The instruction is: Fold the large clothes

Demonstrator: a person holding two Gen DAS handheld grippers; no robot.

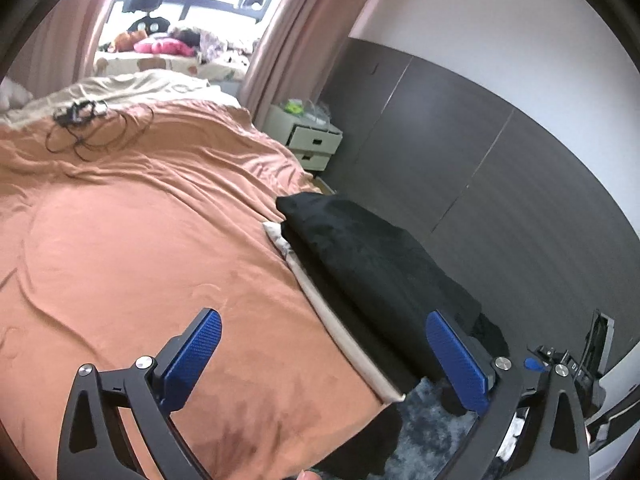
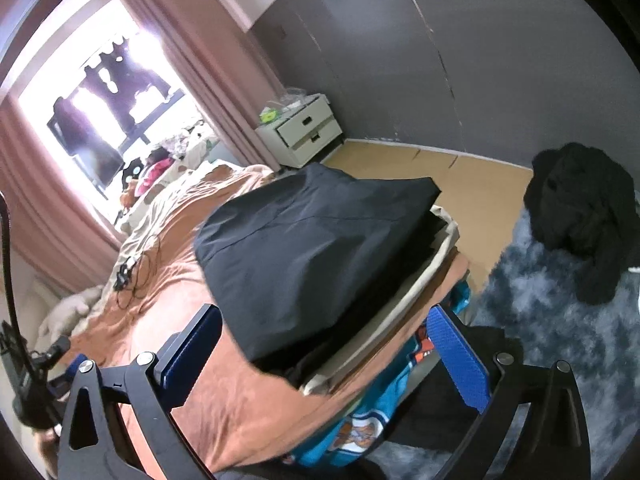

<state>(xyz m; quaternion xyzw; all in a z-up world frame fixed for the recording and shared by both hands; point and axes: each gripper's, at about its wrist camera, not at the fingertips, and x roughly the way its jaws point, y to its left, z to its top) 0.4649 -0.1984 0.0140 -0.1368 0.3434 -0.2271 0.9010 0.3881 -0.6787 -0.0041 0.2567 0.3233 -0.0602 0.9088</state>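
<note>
The folded dark garment (image 1: 360, 256) lies at the edge of the orange bed (image 1: 140, 240) in my left view; my left gripper (image 1: 324, 360) gapes wide, empty. In my right view, the right gripper (image 2: 328, 360) stands equally wide, empty, before the garment (image 2: 304, 248).

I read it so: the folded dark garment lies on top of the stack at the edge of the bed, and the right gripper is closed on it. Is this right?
Not quite. The folded dark garment does lie on top of the stack at the edge of the bed, but the right gripper is open, with nothing between its fingers. The right wrist view shows this.
</note>
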